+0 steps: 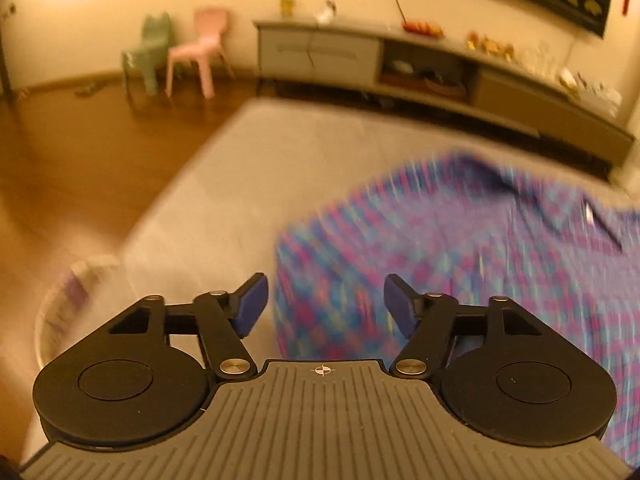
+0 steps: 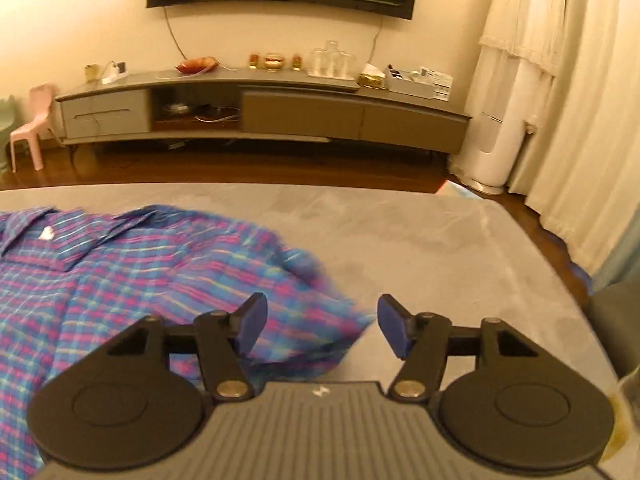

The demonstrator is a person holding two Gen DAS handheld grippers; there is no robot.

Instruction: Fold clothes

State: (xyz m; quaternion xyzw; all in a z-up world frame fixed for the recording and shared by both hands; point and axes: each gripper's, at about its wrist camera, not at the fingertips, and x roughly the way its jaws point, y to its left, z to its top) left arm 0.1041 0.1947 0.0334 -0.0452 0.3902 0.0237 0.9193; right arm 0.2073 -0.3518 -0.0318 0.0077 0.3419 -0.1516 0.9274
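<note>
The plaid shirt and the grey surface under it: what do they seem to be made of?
Plaid shirt: seemingly a thin woven fabric, matte, in blue, pink and purple checks; it lies limp with soft creases and a collar. The exact fibre cannot be told.

Grey surface: probably a soft, short-pile or suede-like textile cover; it is matte, with cloudy lighter and darker patches, and no hard shine.

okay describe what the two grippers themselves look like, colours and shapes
Both look identical. The left gripper and right gripper each have two blue finger pads on black linkage arms with silver pivot pins, two round black discs, and a grey ribbed body bearing a small white mark. No cables or sleeves show.
</note>
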